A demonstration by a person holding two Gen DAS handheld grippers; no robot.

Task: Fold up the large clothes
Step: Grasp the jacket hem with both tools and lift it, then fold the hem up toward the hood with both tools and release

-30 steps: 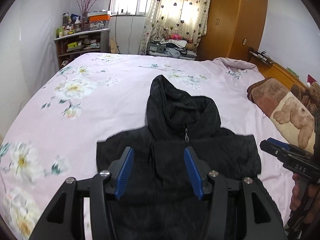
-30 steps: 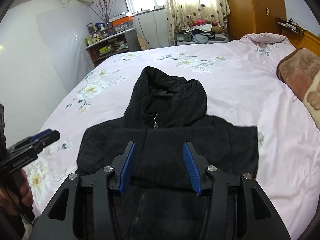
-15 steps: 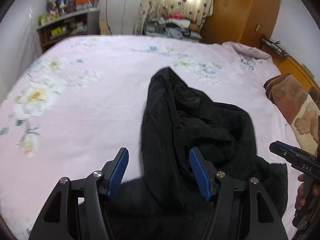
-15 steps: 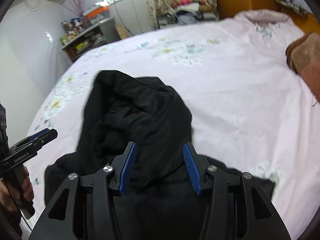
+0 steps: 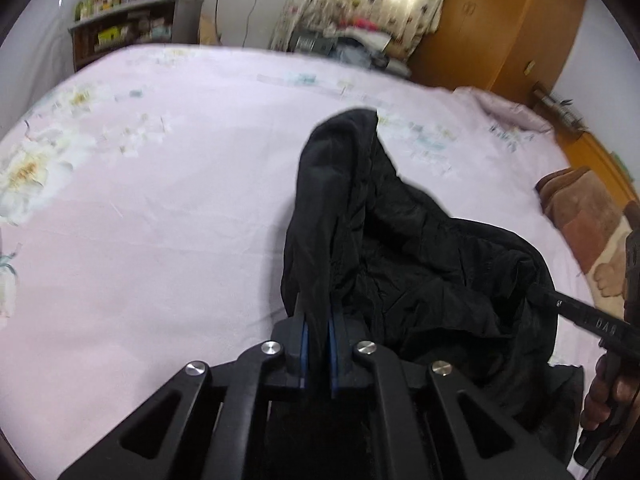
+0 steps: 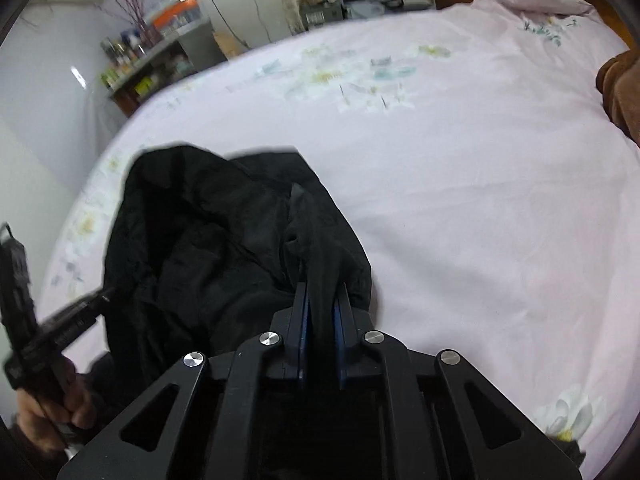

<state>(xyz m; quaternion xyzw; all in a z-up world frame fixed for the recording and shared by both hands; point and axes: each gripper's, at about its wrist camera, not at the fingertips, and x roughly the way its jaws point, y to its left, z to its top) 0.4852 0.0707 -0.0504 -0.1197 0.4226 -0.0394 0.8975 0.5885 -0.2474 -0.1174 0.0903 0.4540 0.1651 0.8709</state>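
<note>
A black hooded jacket lies bunched on the pink flowered bedsheet. My left gripper is shut on a fold of the jacket's left edge, which rises between its blue pads. My right gripper is shut on a fold at the jacket's right edge. Each gripper also shows in the other's view, the right one gripping the jacket's far side and the left one likewise. The cloth sags in wrinkles between them.
A brown bear-print blanket lies at the bed's right side. A wooden wardrobe, a curtained window and a pile of clothes stand beyond the bed. A cluttered shelf stands at the back left.
Both grippers went from open above the flat jacket to shut on its side edges. The jacket has been pulled up and bunched, its hood tipped over.
</note>
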